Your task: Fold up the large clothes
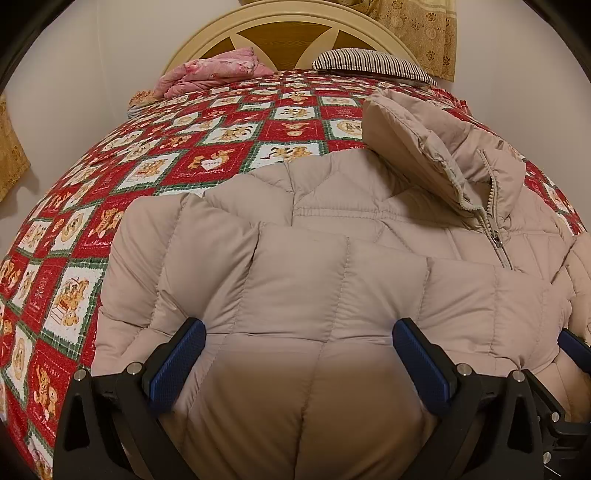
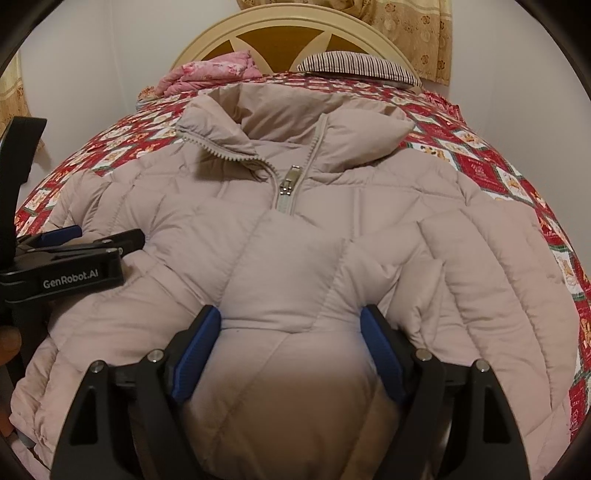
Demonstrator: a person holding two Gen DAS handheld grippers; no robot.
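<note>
While the beige puffer jacket (image 2: 295,229) lies front-up across the teddy-bear quilt (image 1: 110,177), zip (image 2: 291,184) drawn most of the way and collar towards the headboard (image 2: 280,33), both claws sit at its near edge. The left gripper (image 1: 299,328) stands wide, padding bulging between its pads; whether it pinches, I can't tell. The right gripper (image 2: 291,317) likewise straddles a thick bulge, spread wide, grip unclear. Looks like the bottom fold is being set up. Next, I'd say, both need a firm bite through that slippery bulk, then a level lift together towards the collar.
</note>
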